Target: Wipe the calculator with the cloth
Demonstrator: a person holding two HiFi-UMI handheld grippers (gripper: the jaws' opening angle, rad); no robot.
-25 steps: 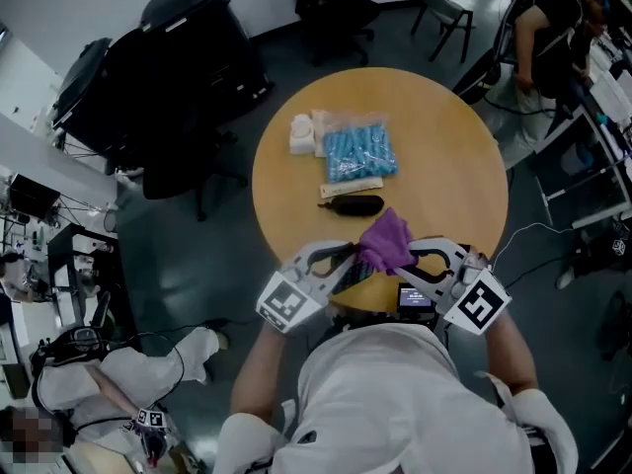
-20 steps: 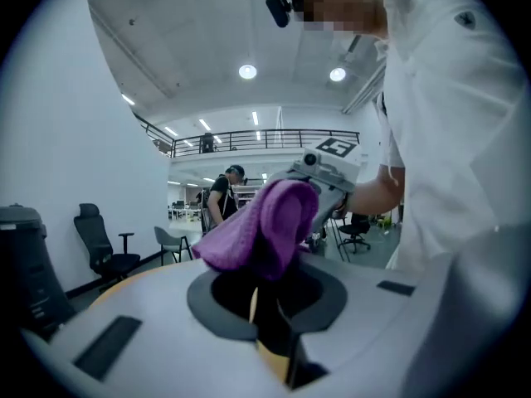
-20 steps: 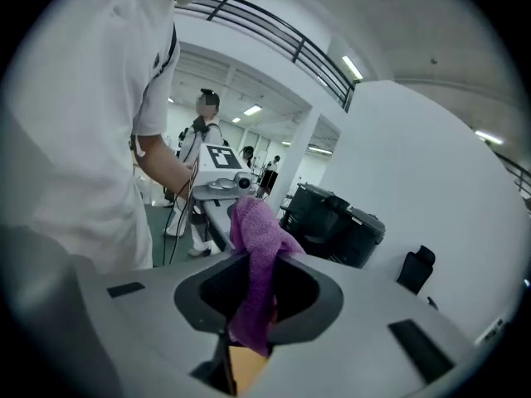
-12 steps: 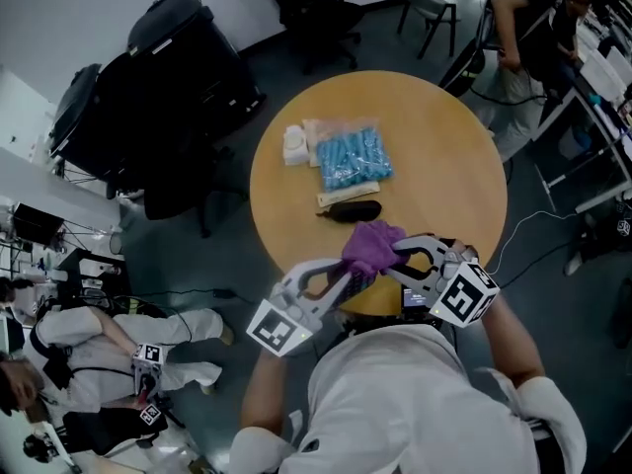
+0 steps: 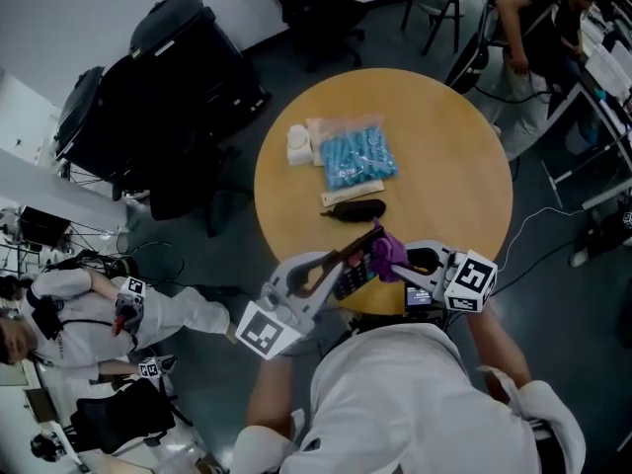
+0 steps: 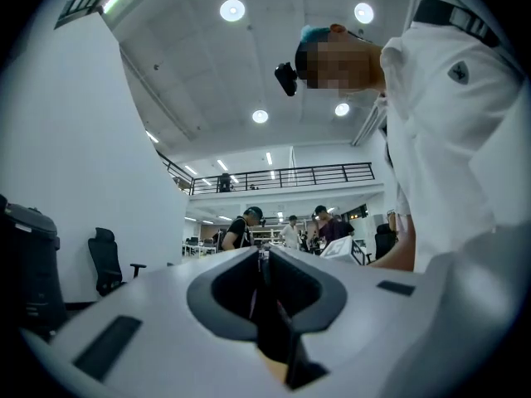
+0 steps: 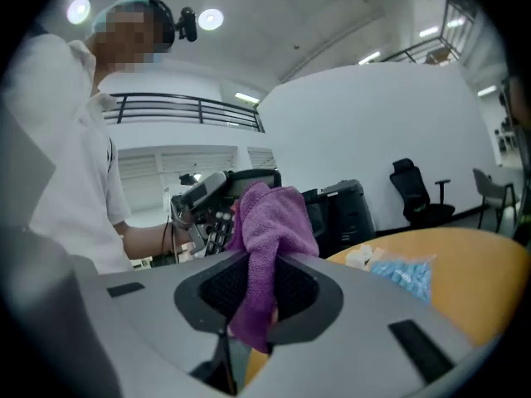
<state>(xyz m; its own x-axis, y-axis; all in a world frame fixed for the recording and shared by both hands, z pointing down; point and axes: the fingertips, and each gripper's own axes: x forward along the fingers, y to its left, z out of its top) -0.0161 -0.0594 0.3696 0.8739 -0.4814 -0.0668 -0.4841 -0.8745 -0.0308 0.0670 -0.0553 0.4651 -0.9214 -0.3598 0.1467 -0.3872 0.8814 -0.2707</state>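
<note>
The dark calculator (image 5: 355,265) is held off the table, tilted, key face showing, over the near edge of the round wooden table (image 5: 444,166). My left gripper (image 5: 341,263) is shut on its near end; in the left gripper view it shows only as a thin dark edge (image 6: 267,305) between the jaws of that gripper (image 6: 264,259). My right gripper (image 5: 403,262) is shut on the purple cloth (image 5: 390,249), which touches the calculator's upper right end. In the right gripper view the cloth (image 7: 267,239) rises from the gripper (image 7: 253,272) in front of the calculator (image 7: 217,210).
On the table's far half lie a bag of blue pieces (image 5: 358,152), a white object (image 5: 300,141), a flat light stick (image 5: 348,195) and a dark pouch (image 5: 357,208). Black office chairs (image 5: 188,77) stand left of the table. People sit at the left (image 5: 89,304) and top right (image 5: 528,8).
The left gripper has lifted the calculator and tipped it so its keys show. The right gripper has rolled and sunk, and the cloth now sits bunched at the calculator's upper end.
</note>
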